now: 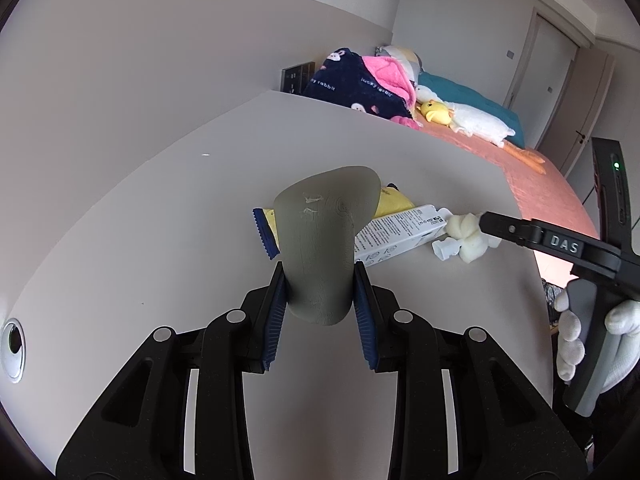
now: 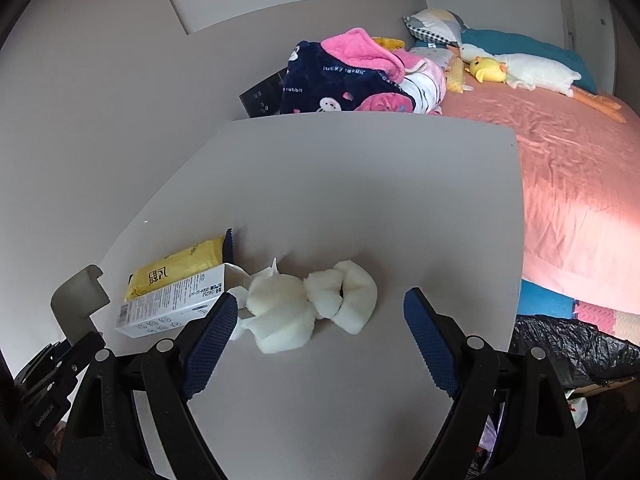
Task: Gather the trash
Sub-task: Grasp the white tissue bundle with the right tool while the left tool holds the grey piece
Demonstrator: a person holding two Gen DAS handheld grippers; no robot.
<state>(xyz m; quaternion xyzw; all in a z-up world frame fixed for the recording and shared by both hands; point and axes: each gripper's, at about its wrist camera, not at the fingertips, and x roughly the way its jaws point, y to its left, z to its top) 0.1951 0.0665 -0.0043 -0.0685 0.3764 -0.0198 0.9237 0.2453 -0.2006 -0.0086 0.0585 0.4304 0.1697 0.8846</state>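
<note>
The white foam scraps (image 2: 316, 306) are lying in a knotted clump near the front of the pale table (image 2: 360, 184), touching a crumpled bit of white paper on their left side. Just beside that are resting a white printed carton (image 2: 172, 304) and, behind it, a yellow packet (image 2: 176, 268) with a blue serrated end. The right gripper (image 2: 316, 340) is hanging over the clump with its blue pads wide apart and nothing between them; the foam is sitting in the gap ahead of the tips, not yet touched. The left gripper (image 1: 320, 300) is clamping a grey, curved plastic piece (image 1: 324, 240) between its pads, holding it upright above the table in front of the carton.

The risks seem to lie mostly with the foam. It looks light and springy, so a closing pad could be nudging it forward instead of pinching it, or catching only one lobe while the rest is dragging loose. The left pad is sitting close to the paper and the carton's open end, so a sideways closure might be sweeping those along or knocking the carton. The grey piece is being gripped low on its body, and a tilt of the hand could let it slip.

In the left wrist view that grey piece is hiding much of the packet and carton. A black bag (image 2: 576, 340) is showing beyond the table's right edge, its opening out of sight, so whether it is the trash bag cannot be told. The printing on the carton is too small to read.
</note>
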